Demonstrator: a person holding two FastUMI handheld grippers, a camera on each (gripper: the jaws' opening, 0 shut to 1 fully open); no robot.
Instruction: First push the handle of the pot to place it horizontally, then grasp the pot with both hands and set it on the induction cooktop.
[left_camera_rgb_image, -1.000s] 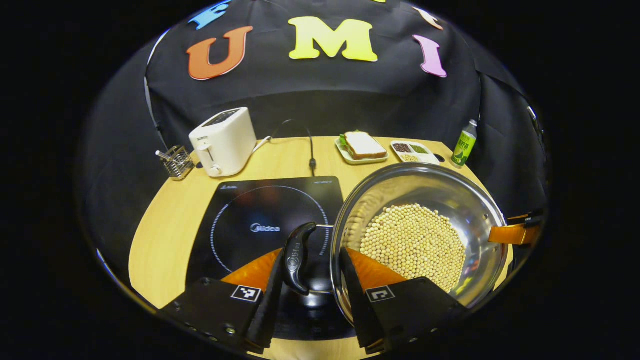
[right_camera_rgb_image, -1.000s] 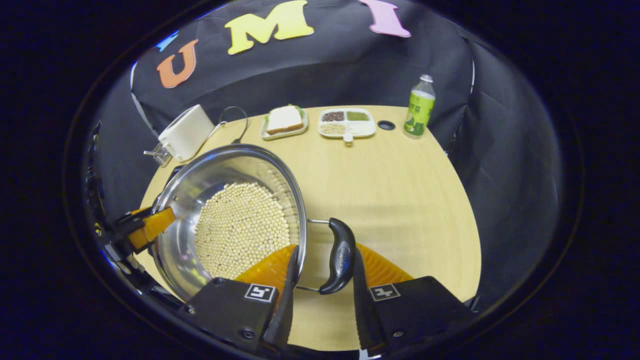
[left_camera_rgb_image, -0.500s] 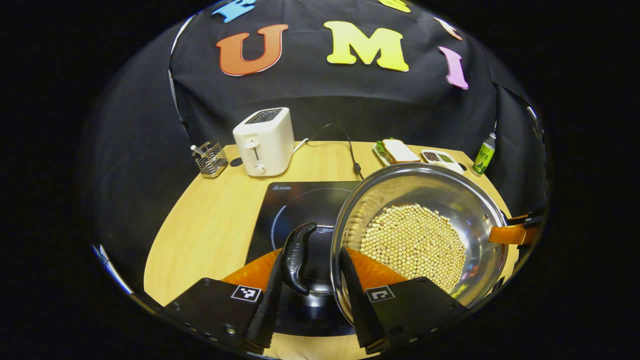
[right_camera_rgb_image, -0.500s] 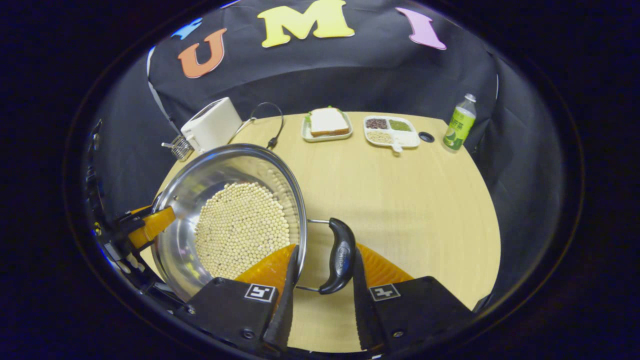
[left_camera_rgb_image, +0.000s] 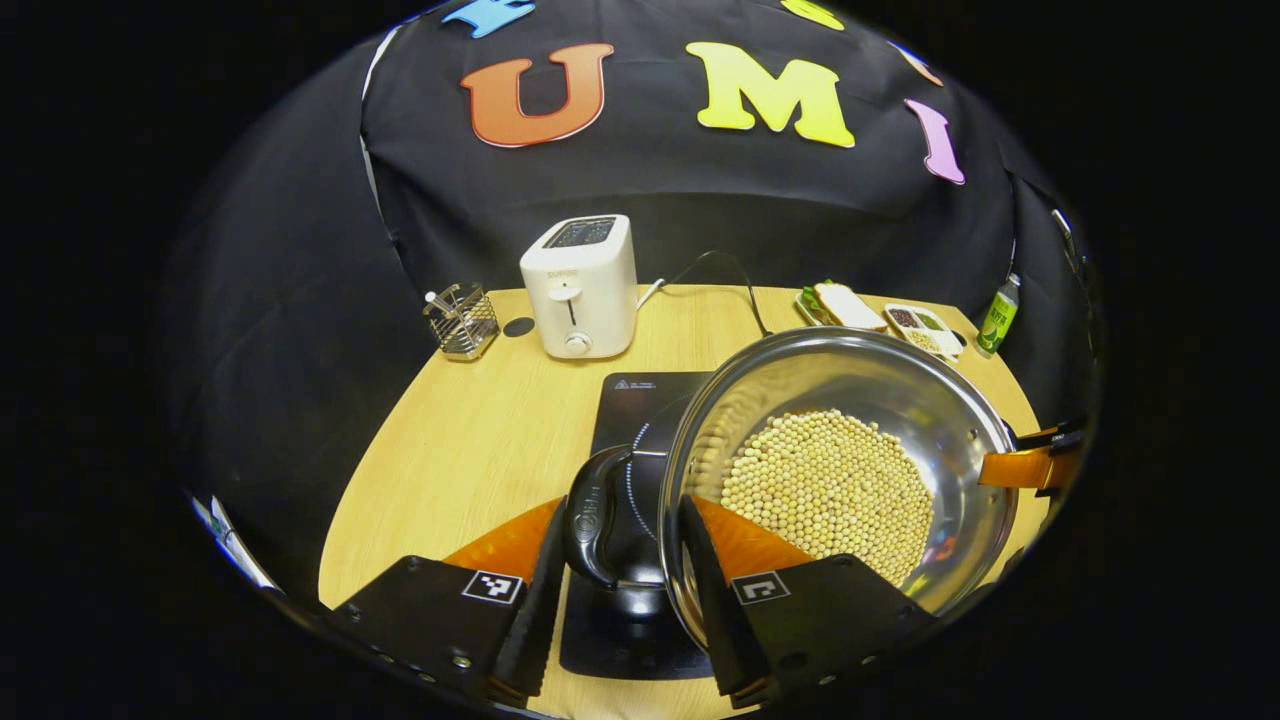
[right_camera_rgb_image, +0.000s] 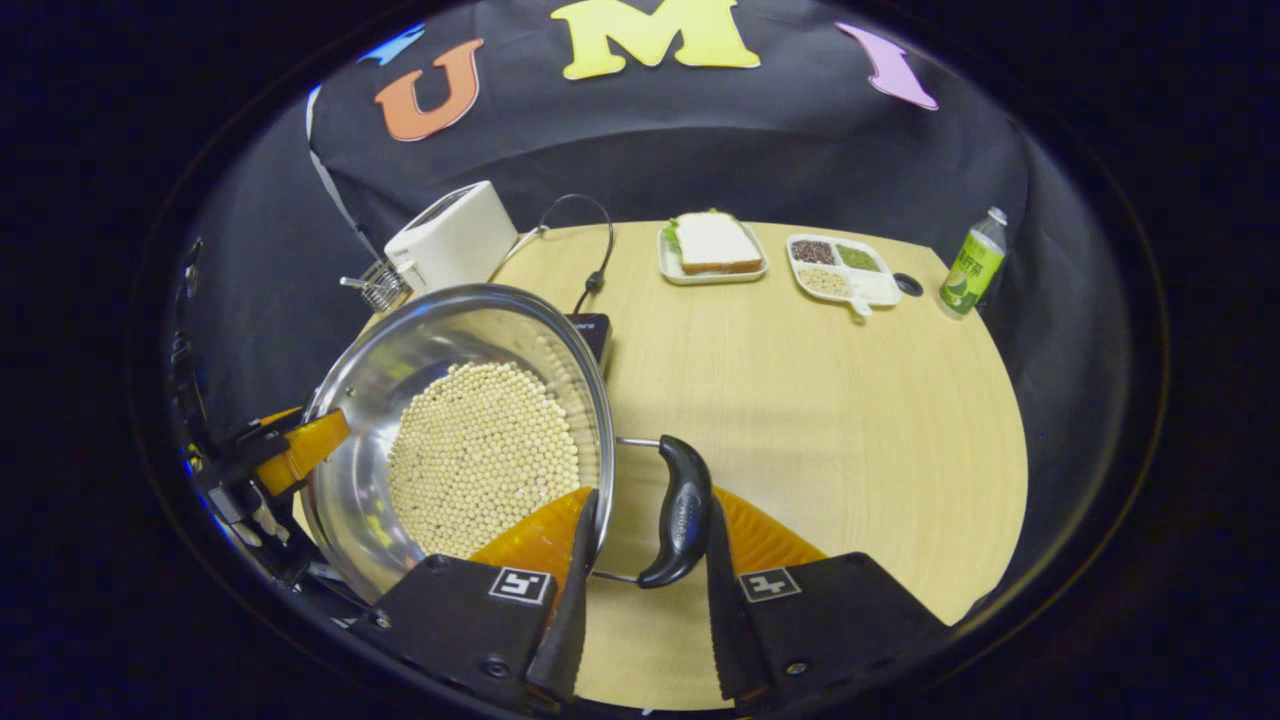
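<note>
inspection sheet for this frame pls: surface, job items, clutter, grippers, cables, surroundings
Surface: round wooden table, bare on its right half.
Job's things: steel pot with pale beans inside, held over the right part of the induction cooktop; whether it rests on it, cannot tell.
Clutter: toaster, wire rack, sandwich plate, divided snack tray, green bottle, all along the far edge.
Grippers: left gripper with fingers either side of the pot's left handle; right gripper likewise at the right handle; contact unclear.
Cables: black cord behind the cooktop.
Surroundings: black cloth booth wall.
</note>
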